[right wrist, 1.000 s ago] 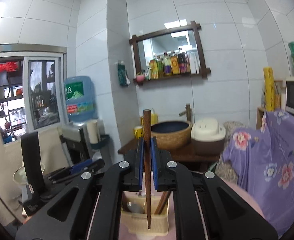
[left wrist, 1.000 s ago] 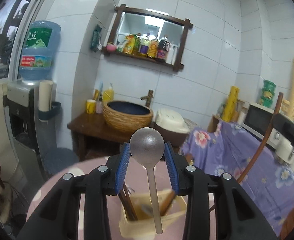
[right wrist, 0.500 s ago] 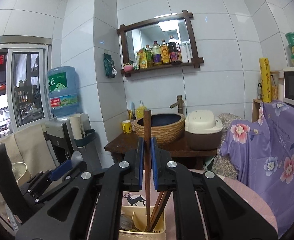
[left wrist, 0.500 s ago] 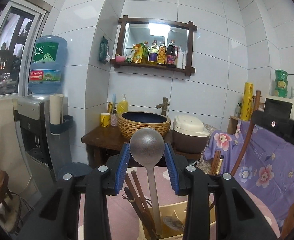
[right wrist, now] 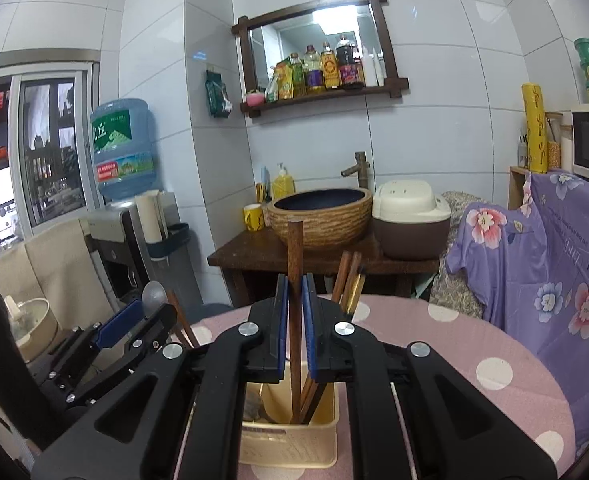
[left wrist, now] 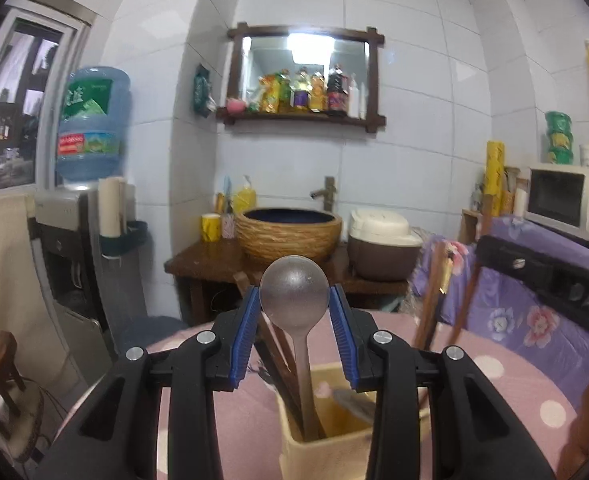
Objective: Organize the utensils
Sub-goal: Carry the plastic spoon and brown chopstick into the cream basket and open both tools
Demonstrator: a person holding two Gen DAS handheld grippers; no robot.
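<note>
My left gripper [left wrist: 294, 312] is shut on the bowl of a grey metal spoon [left wrist: 294, 294]; the spoon's handle reaches down into a cream plastic utensil holder [left wrist: 326, 452] on the pink dotted table. My right gripper [right wrist: 294, 312] is shut on a brown wooden chopstick [right wrist: 294, 252] whose lower end stands inside the same holder [right wrist: 286, 444]. More brown chopsticks [right wrist: 348, 276] lean in the holder. The left gripper [right wrist: 134, 320] shows in the right wrist view at the holder's left; the right gripper's black body [left wrist: 546, 276] shows at the right of the left wrist view.
The pink polka-dot table [right wrist: 474, 360] carries the holder. Behind it are a wooden stand with a woven basin [right wrist: 320, 216] and a rice cooker [right wrist: 410, 216], a water dispenser [right wrist: 122, 152] at left, and a purple flowered cloth [right wrist: 542, 264] and microwave [left wrist: 566, 200] at right.
Both grippers have come down toward the holder. The spoon handle and the chopstick tip now sit deeper in the holder, which looms larger in both views.
</note>
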